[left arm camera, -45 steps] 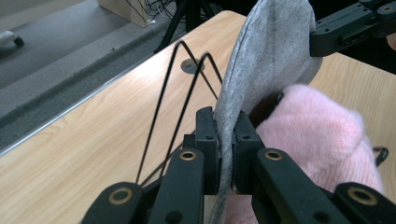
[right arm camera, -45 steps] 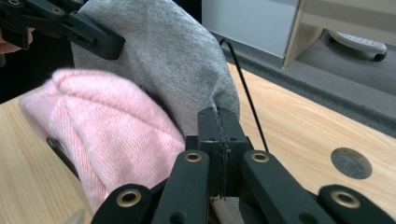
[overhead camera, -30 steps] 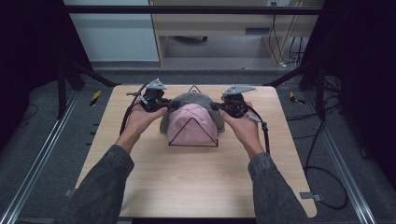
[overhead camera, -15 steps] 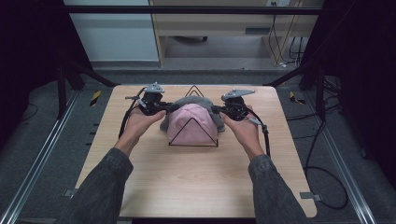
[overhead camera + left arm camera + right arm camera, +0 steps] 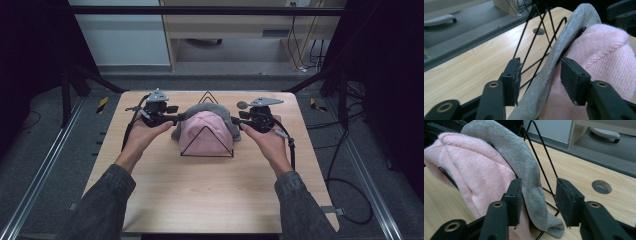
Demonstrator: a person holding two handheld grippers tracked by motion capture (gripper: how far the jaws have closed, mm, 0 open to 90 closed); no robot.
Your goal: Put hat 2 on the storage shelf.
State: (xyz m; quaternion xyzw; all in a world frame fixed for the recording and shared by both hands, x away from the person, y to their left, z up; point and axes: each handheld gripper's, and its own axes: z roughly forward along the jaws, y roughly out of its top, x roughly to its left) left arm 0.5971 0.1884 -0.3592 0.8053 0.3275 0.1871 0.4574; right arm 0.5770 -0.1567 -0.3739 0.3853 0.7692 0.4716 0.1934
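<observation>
The high view looks forward and down on the whole table [image 5: 210, 200]. Each gripper view sits close and low, facing inward from left and right, apparently level; both share the wire rack [image 5: 541, 37].

Both tongs held level, jaws parted

The left tongs [image 5: 176, 119] and right tongs [image 5: 238, 119] are held inward toward each other on outstretched forearms. Both pairs of jaws have just been opening and are seen standing apart, pads pressing on nothing.

Support: I see a wooden table [image 5: 200, 195] | on it: black wire rack [image 5: 206, 145] slightly toward 12 o'clock from its centre.
</observation>
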